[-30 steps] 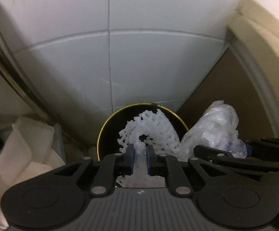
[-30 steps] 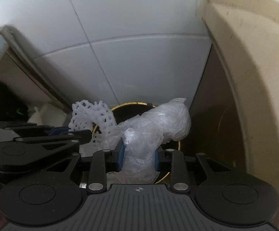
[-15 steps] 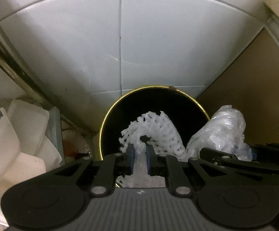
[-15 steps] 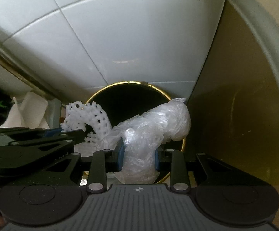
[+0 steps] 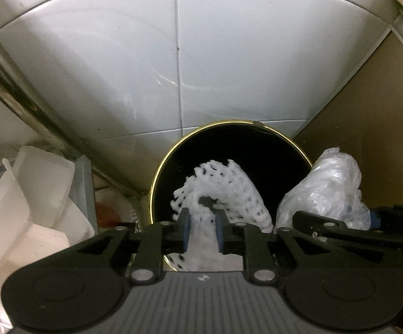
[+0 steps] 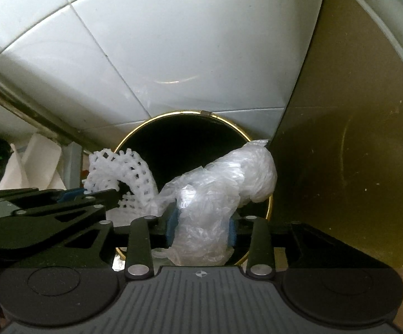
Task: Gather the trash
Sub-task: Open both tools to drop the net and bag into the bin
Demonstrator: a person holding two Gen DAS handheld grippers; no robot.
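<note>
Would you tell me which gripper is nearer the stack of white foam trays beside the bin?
Left. The left gripper is next to the foam trays; the right gripper sits beyond it.

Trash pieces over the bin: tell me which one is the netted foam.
The white foam net, between the left gripper pads as its jaws open. Its open lattice sets it apart from the crinkled clear plastic bag in the opening right gripper.

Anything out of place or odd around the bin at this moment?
Nothing stands out. The left gripper, jaws opening, has the white foam net between its pads over the gold-rimmed bin. The right gripper, also opening, has the crumpled clear plastic over it too. Nothing has spilled beside the bin.
</note>
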